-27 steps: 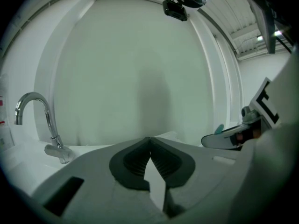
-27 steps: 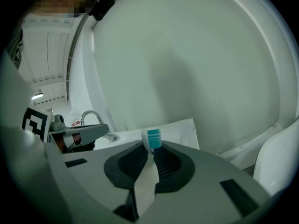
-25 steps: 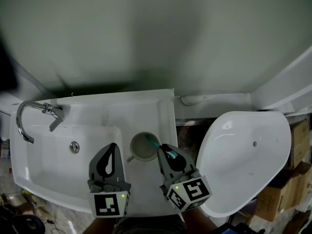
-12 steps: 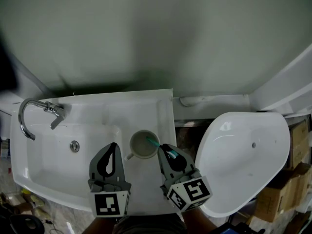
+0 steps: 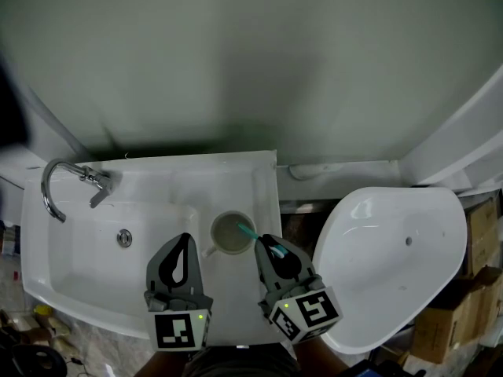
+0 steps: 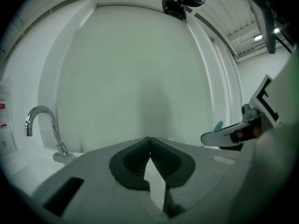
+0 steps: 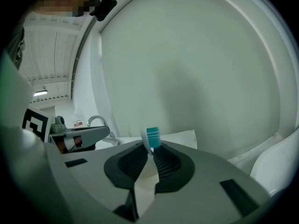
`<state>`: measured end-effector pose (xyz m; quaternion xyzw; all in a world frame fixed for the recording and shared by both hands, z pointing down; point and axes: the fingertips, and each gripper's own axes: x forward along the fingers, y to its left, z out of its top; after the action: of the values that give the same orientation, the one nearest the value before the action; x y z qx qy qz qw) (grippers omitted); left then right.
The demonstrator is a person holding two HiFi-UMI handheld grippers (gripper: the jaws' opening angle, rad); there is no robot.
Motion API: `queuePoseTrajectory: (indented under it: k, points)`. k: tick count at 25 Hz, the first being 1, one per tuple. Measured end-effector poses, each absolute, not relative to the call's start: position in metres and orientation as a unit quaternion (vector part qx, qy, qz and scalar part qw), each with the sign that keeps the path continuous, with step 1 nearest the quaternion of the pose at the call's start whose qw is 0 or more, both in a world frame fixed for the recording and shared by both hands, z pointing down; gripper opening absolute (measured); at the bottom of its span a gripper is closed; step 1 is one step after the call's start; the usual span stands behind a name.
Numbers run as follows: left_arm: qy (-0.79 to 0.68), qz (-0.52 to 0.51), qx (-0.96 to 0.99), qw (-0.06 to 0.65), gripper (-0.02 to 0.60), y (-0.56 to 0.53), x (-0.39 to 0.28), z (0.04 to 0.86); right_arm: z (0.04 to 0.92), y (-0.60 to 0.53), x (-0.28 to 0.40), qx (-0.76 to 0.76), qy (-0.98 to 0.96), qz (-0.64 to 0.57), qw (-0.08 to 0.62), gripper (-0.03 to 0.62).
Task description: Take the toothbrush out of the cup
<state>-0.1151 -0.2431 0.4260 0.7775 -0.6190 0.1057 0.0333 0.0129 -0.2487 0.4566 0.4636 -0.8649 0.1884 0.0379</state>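
Observation:
A pale cup [image 5: 233, 235] with a handle stands on the white sink's flat rim [image 5: 267, 187], right of the basin. My right gripper [image 5: 264, 242] is just right of the cup and is shut on the toothbrush [image 5: 246, 229]. The brush's teal end sticks out past the jaw tips over the cup's right rim. In the right gripper view the teal-and-white brush head [image 7: 152, 136] rises above the right gripper [image 7: 150, 149], its stem pinched between the pads. My left gripper [image 5: 185, 240] [image 6: 149, 143] hangs left of the cup, shut with nothing in it.
A chrome faucet [image 5: 69, 181] [image 6: 43, 125] and a drain [image 5: 124, 238] are at the left of the sink basin [image 5: 71, 250]. A large white ceramic bowl [image 5: 393, 258] stands to the right, with cardboard boxes [image 5: 468, 305] beyond it. A pale wall rises behind.
Both grippers have risen slightly, the right one with the toothbrush still in its jaws. The cup has not moved on the sink.

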Motion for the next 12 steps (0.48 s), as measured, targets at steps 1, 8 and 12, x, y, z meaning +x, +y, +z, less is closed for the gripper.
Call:
queuePoseTrajectory:
  k: [1,8,12]
  points:
    - [-0.619,0.105,0.778,0.031,0.015,-0.242,-0.114,0.423,0.454,-0.248,0.013,0.463,-0.866,0.186,0.036,0.041]
    - [-0.620,0.096,0.778,0.017,0.015,-0.230,-0.106,0.403,0.428,-0.238,0.019,0.464,-0.870,0.167,0.017,0.041]
    - [-0.620,0.088,0.780,0.007,0.015,-0.226,-0.099,0.392,0.411,-0.234,0.022,0.460,-0.874,0.153,0.007,0.041]
